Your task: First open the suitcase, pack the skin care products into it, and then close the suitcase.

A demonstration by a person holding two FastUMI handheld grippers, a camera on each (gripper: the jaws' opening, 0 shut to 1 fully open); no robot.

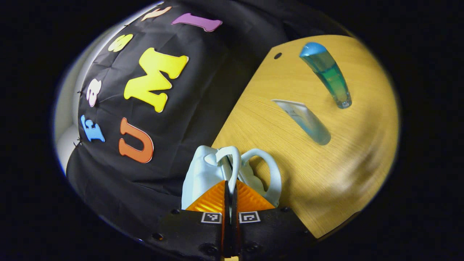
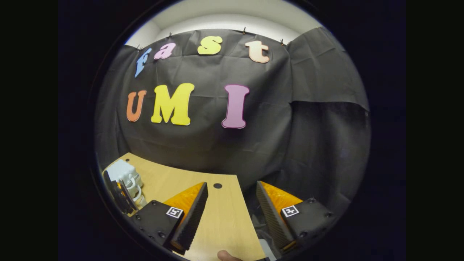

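Left gripper view: my left gripper (image 1: 230, 188) clamped together on looped handle of pale blue suitcase (image 1: 203, 174), small toy-like case held at desk edge by black cloth wall. Farther along desk (image 1: 326, 174), clear tube (image 1: 306, 119) lying flat, then blue-capped green bottle (image 1: 328, 74) lying near far corner, apart from tube. Right gripper view: suitcase (image 2: 121, 172) at desk's left edge, my right gripper (image 2: 232, 203) spread apart, holding nothing, above desk (image 2: 221, 221).

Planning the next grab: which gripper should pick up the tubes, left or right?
Probably right: the right gripper is open and free, while the left gripper is shut on the suitcase handle. The tubes lie on the table.
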